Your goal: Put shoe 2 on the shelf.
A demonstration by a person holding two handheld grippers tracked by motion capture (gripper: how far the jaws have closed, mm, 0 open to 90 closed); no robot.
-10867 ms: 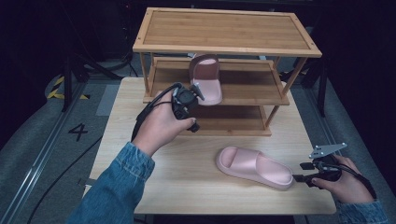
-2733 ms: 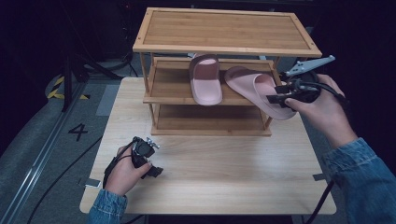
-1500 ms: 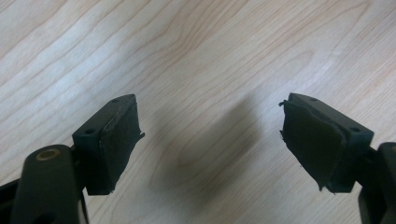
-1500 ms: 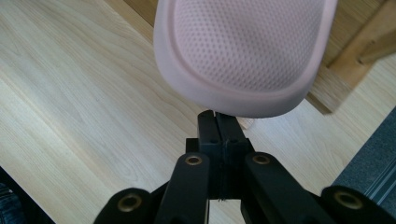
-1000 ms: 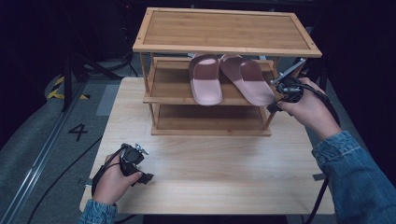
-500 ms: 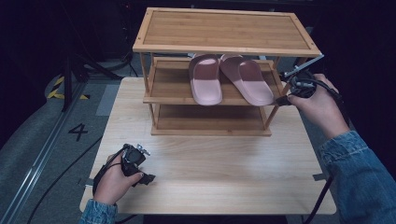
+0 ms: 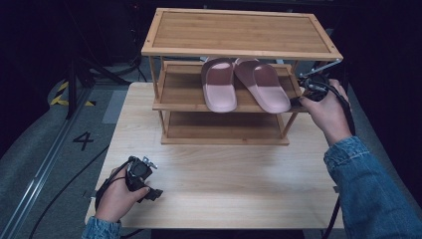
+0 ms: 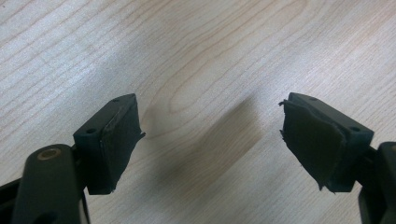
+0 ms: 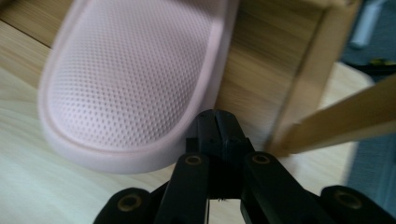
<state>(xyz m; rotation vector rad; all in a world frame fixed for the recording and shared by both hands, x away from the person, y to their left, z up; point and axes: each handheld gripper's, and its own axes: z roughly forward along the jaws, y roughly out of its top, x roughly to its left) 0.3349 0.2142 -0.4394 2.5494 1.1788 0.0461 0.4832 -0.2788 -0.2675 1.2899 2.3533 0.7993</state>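
— What is taking up the most room?

— The table (image 7: 224,199), a pale wooden one, is filling the middle of the high view. A three-level wooden rack (image 7: 239,35) is standing on its far half, toward twelve o'clock.

— And on the rack?

— Two pink slippers are lying side by side on the middle shelf, heels facing the person. The left slipper (image 7: 218,85) is sitting straight; the right slipper (image 7: 263,87) is angling slightly, its heel reaching the shelf's front edge, at about one o'clock from the table's centre.

— Where are the hands?

— The right hand (image 7: 326,112) is hovering at two o'clock, just beside the rack's right front post, holding the right gripper (image 7: 312,84). In the right gripper view its jaws are pressing together with nothing between them, and the heel of the right slipper (image 9: 135,79) is lying just past their tips — whether they are touching it I cannot tell.

— And the other?

— The left hand (image 7: 117,196) is resting at seven o'clock near the table's front edge, holding the left gripper (image 7: 142,177). In the left gripper view its jaws are standing spread wide over bare wood.
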